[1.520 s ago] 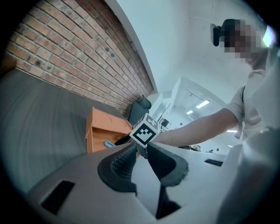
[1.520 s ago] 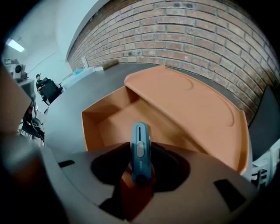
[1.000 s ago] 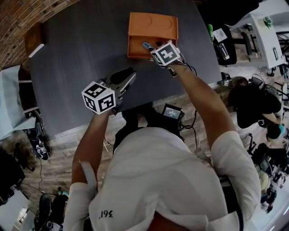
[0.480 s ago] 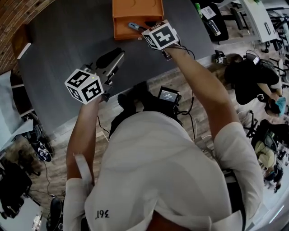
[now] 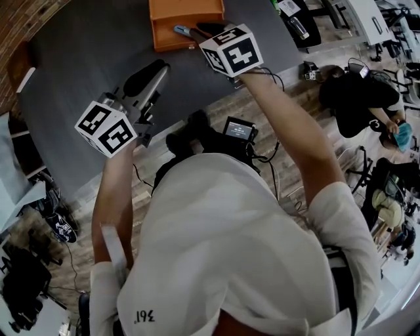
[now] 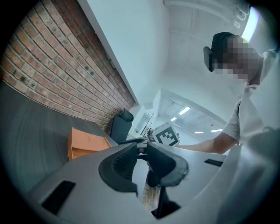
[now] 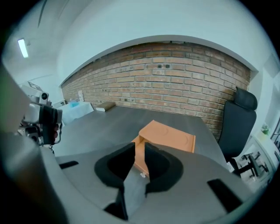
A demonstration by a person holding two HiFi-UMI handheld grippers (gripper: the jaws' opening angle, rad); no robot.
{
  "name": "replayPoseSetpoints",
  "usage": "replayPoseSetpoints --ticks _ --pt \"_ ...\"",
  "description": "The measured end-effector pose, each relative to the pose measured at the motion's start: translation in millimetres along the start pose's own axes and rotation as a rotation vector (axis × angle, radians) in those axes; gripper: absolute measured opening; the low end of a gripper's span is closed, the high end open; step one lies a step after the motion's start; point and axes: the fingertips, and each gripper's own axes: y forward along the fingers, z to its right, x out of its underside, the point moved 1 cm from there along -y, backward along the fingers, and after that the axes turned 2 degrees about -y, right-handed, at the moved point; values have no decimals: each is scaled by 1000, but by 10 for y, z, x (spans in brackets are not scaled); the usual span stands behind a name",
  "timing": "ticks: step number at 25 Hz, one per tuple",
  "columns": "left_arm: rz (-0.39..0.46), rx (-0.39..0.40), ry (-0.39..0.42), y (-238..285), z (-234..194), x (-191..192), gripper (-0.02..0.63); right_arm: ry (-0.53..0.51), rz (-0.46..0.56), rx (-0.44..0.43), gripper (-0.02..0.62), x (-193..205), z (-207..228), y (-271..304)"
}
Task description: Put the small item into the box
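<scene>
Table (image 5: 85,59) holds orange box (image 7: 170,133); gripper views alone show left gripper (image 6: 141,149) and just-narrowed right gripper (image 7: 140,149) both ajar, empty.

So the box (image 5: 186,23) sat on the bench (image 5: 79,72), out toward the side away from the person. Wall (image 7: 175,74) ran behind the bench, with a chair (image 7: 238,118) right of the box, by that wall.

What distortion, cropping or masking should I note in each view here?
Head view: fisheye bends the table edge, and the top border crops the orange box. Left gripper view: dark vignette ring, mosaic patch over a face, brick wall bowed. Right gripper view: the same wall arches overhead; lighting even.
</scene>
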Motion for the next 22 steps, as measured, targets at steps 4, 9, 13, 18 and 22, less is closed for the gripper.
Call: replayPoseSetpoints --ticks 4,9,13,18,22 --pt "22 36 19 -119 150 -99 75 27 52 6 61 -81 -195 -188" --pt "51 82 48 -316 364 -229 75 56 128 11 49 -223 -445 -456" --pt "69 111 52 -506 520 -288 75 11 186 39 41 -354 -677 -718" --pt "86 134 70 -720 721 -358 75 20 266 49 37 -484 -887 -1064" --pt "96 146 82 -888 838 -349 75 61 327 43 32 -523 -1009 -1309"
